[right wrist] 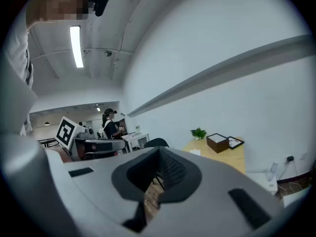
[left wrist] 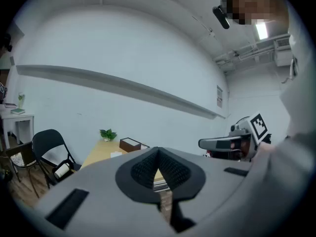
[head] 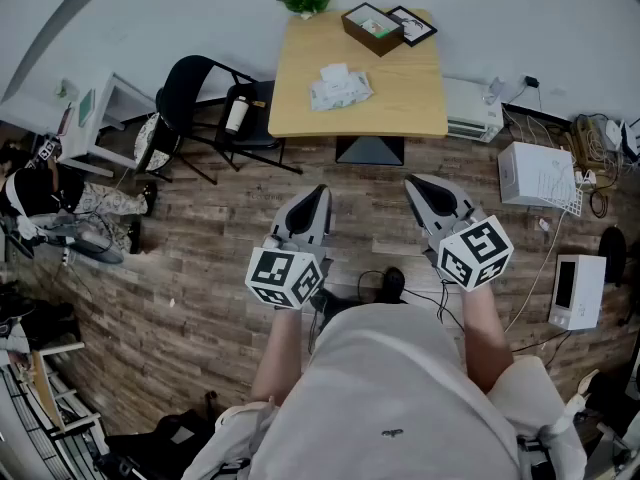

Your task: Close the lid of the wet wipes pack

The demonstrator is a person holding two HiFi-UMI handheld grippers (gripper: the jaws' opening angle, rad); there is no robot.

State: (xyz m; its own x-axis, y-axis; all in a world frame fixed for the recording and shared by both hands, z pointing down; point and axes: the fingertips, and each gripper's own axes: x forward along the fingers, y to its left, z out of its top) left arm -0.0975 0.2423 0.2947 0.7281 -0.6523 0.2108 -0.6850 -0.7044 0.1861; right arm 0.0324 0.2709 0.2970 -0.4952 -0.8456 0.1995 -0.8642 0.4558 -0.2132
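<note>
The wet wipes pack point(head: 339, 85) lies on the wooden table point(head: 400, 108) against the far wall; its white lid flap stands raised. Both grippers hang over the floor, well short of the table, held close to the person's body. My left gripper point(head: 318, 194) is shut with nothing in it. My right gripper point(head: 415, 187) is also shut and empty. In the left gripper view the table point(left wrist: 101, 151) shows far off past the closed jaws, with the pack point(left wrist: 116, 154) a small pale patch on it. The right gripper view shows the table point(right wrist: 232, 157) at the right.
A brown box point(head: 371, 28) and a framed picture point(head: 412, 25) sit at the table's back edge, a small plant point(head: 306, 1) at its corner. A black folding chair point(head: 205, 108) stands left of the table. White appliances point(head: 540, 175) and cables lie on the floor at the right.
</note>
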